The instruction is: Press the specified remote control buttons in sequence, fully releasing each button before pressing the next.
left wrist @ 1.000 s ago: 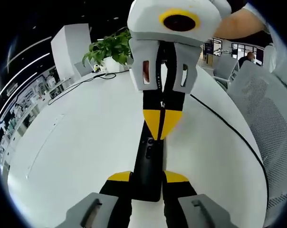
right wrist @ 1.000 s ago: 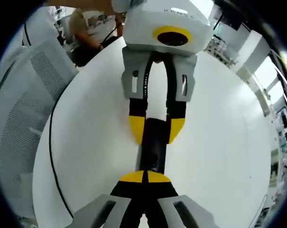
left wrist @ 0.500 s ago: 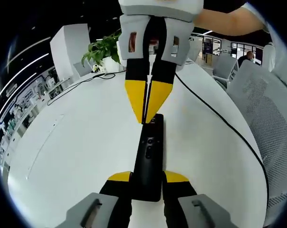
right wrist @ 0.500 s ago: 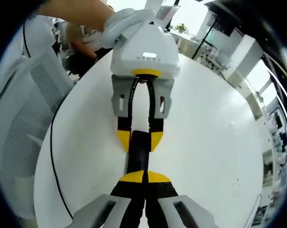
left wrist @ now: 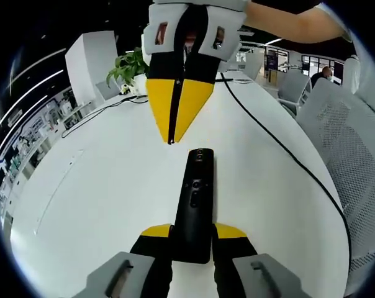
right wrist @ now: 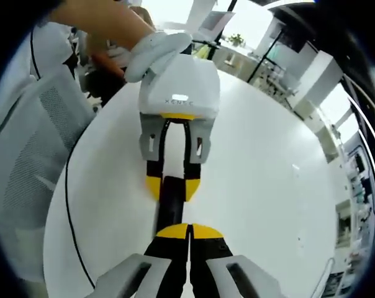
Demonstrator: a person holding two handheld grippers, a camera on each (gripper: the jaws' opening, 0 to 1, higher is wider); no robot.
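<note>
The step in hand looks like the pause between presses: the right claw (left wrist: 171, 133) is off the remote control (left wrist: 195, 202), with white bench (left wrist: 94, 192) showing between its yellow tips and the remote's far end. Its two jaws are pressed together into one point, holding nothing. By that gap, the last button reads as fully released. The next move calls for bringing that closed point down onto the next button in the sequence, squarely and only on that one; which button that is cannot be told from these views.

In the left gripper view the remote lies lengthwise up the middle of the frame, its near end clamped between the yellow pads of the left claw (left wrist: 193, 231) at lower centre. A few small buttons sit near its middle. The right claw hangs from the top centre, its tip just beyond and slightly left of the remote's far end.

In the right gripper view the right claw (right wrist: 189, 231) sits closed at lower centre, and the remote control (right wrist: 169, 205) runs upward from just beyond it into the left claw (right wrist: 171, 185), which grips its far end.
</note>
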